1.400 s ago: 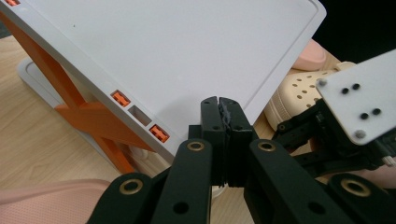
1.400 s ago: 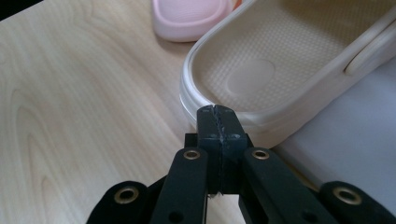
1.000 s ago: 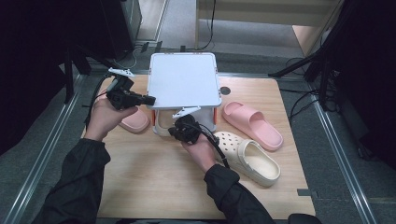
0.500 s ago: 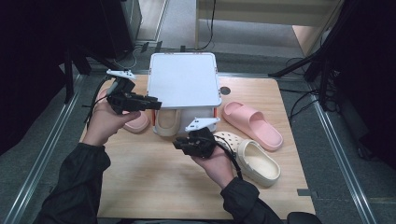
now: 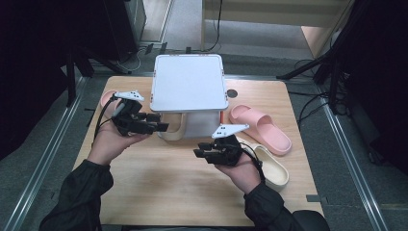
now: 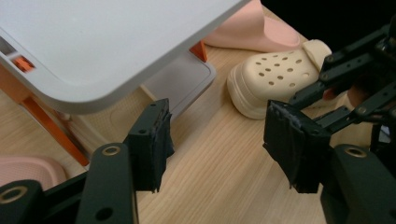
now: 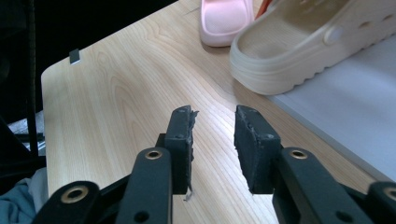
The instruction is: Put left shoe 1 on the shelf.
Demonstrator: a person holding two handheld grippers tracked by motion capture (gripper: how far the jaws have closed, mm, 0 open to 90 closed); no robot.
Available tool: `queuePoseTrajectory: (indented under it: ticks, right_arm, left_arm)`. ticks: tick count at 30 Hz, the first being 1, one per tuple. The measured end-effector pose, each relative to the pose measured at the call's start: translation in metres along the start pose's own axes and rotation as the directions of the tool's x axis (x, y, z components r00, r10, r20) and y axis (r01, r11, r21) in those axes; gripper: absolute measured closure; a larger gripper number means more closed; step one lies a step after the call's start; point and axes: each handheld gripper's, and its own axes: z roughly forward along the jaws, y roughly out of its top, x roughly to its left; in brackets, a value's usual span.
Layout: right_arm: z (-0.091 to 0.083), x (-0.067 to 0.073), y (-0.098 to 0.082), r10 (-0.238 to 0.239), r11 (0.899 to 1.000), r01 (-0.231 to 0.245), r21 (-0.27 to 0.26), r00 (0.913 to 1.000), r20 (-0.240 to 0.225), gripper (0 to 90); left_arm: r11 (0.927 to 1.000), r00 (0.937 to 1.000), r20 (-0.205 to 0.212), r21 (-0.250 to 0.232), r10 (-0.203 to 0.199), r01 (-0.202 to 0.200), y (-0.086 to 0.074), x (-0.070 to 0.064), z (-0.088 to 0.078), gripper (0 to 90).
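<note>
Left hand-held gripper (image 5: 162, 122) wide open, empty.

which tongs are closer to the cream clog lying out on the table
Right. The right tongs hover just beside the cream clog, toward its toe end. The left tongs are across the table, by the white stand.

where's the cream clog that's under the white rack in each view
High view: cream clog at centre, poking out to the left from under the rack's white top.
Left gripper view: clog lower left, in shadow beneath the white top.
Right gripper view: clog upper right, at the shelf's edge.
Shared landmark: the rack's grey lower shelf.
</note>
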Motion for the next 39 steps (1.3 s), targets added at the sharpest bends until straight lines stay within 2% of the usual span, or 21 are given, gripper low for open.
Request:
queuePoseTrajectory:
  ticks: [4, 8, 10, 15, 19, 23, 30, 34, 39]
  right_arm:
    - [-0.006, -0.004, -0.003, 0.0, 1.0, 0.0, 0.007, 1.0, 0.001, 61.8]
    - [-0.015, -0.008, -0.007, -0.001, 1.0, 0.0, 0.019, 0.9999, 0.014, 60.8]
    - [-0.02, -0.01, -0.008, -0.006, 1.0, 0.006, 0.019, 0.9999, 0.015, 60.7]
    - [-0.033, -0.014, -0.012, -0.016, 1.0, 0.016, 0.009, 0.9995, 0.026, 60.6]
    - [-0.045, -0.02, -0.019, 0.009, 1.0, -0.009, 0.008, 0.9988, 0.049, 60.7]
    - [-0.062, -0.025, -0.028, 0.029, 1.0, -0.029, 0.002, 0.9954, 0.091, 60.9]
    - [-0.083, -0.029, -0.043, 0.061, 0.998, -0.063, 0.006, 0.9889, 0.135, 61.6]
    - [-0.094, -0.031, -0.051, 0.092, 0.996, -0.093, 0.003, 0.9821, 0.164, 61.5]
    - [-0.112, -0.031, -0.064, 0.125, 0.992, -0.122, -0.027, 0.9723, 0.197, 62.6]
  left_arm:
    - [1.0, 1.0, -0.005, -0.009, 0.002, -0.002, -0.009, -0.003, 0.003, 40.9]
    - [0.9995, 0.9996, -0.021, -0.024, 0.019, -0.02, -0.019, -0.005, 0.004, 41.8]
    - [0.9993, 0.9997, -0.025, -0.037, 0.008, -0.009, -0.024, -0.006, 0.006, 41.7]
    - [0.9996, 0.9991, -0.039, -0.023, 0.013, -0.014, -0.036, -0.01, 0.014, 41.6]
    - [0.9998, 0.9993, -0.032, -0.012, 0.018, -0.018, -0.041, -0.012, 0.021, 41.2]
    - [0.9999, 0.9998, -0.014, -0.005, 0.012, -0.013, -0.042, -0.013, 0.029, 40.7]
    - [0.9992, 0.9993, 0.006, 0.015, 0.037, -0.037, -0.037, -0.018, 0.044, 42.0]
    - [0.9991, 0.9988, 0.029, 0.013, 0.04, -0.04, -0.035, -0.019, 0.051, 42.9]
    - [0.9991, 0.9985, 0.038, 0.017, 0.039, -0.04, -0.034, -0.019, 0.057, 43.3]
